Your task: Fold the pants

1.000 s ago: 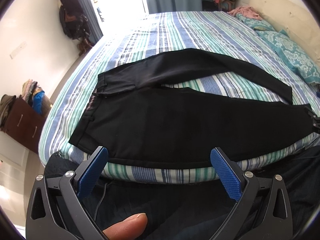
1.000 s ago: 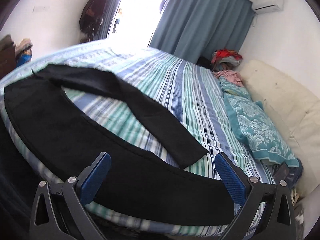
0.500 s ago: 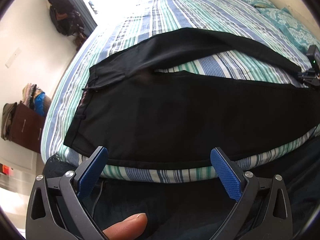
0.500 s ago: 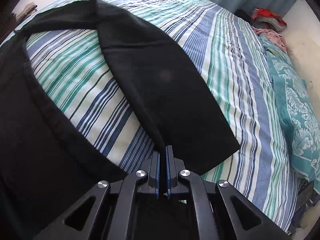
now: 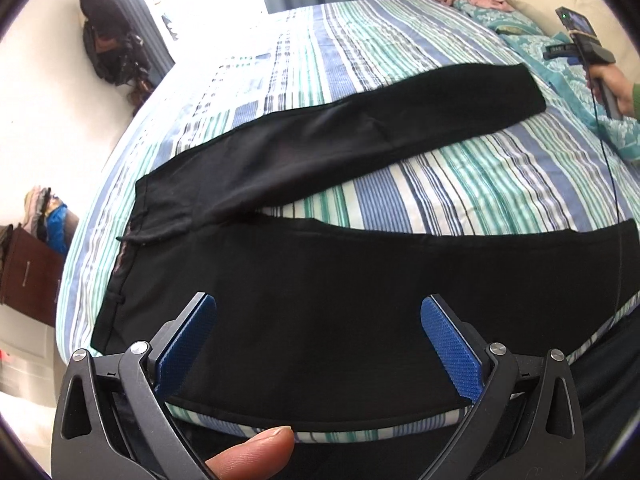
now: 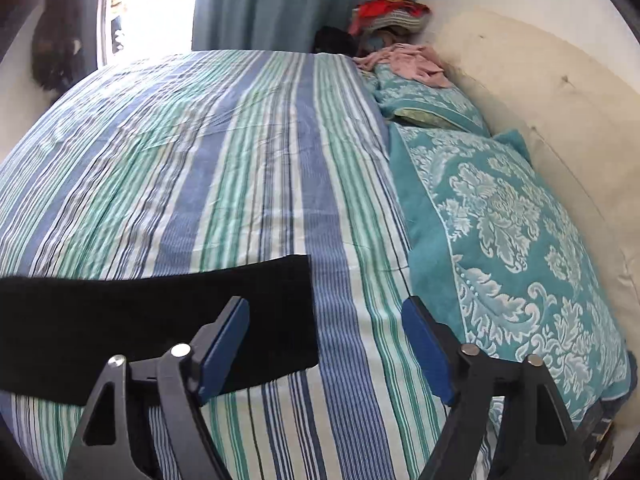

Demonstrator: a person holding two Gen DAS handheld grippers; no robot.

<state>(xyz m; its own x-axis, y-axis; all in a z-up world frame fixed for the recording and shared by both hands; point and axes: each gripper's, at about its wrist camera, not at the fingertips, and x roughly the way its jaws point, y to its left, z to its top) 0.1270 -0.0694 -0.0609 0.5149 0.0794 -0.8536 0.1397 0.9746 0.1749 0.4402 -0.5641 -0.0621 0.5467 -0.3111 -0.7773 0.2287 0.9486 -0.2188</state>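
Note:
Black pants lie flat on the striped bed, waistband at the left, legs spread in a V toward the right. My left gripper is open and empty above the near leg. My right gripper is open and empty, just past the hem of the far leg, which lies straight on the bed. The right gripper also shows in the left wrist view, held up beyond the far leg's end.
Teal patterned pillows and a cream headboard line the bed's right side. Pink clothing lies at the far corner. A curtain and bright window are behind. A brown dresser stands at the left.
My right gripper was shut on the far leg's hem half a second ago; it has pulled that leg straighter, let go and opened. My left gripper moved forward over the near leg.

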